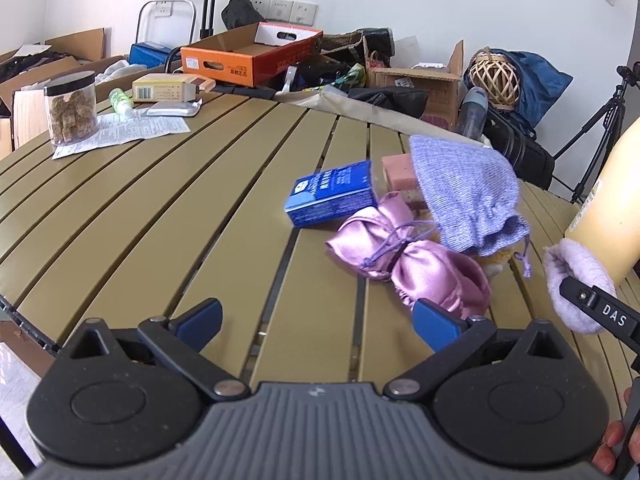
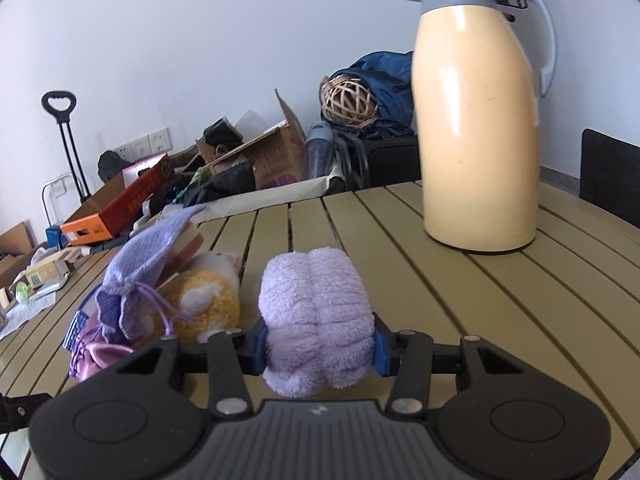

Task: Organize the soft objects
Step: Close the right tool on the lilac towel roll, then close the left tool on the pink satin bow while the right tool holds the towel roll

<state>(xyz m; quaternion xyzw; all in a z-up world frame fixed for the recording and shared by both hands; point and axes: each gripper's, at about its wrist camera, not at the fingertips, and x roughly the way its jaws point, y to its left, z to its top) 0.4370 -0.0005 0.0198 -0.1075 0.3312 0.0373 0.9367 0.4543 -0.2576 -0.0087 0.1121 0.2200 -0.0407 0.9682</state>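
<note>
My right gripper is shut on a fluffy lilac cloth roll, its blue pads pressing into both sides just above the slatted table. To its left lie a yellow plush toy, a knitted lilac drawstring bag and a pink satin pouch. My left gripper is open over bare slats, its right finger just in front of the pink satin pouch. Behind the pouch are the knitted bag, a blue box and a pink block. The lilac cloth roll shows at the right.
A tall cream thermos jug stands on the table behind and right of the held cloth. A jar of brown cubes, a leaflet and small boxes sit at the far left. Cardboard boxes, bags and a tripod crowd the floor beyond the table.
</note>
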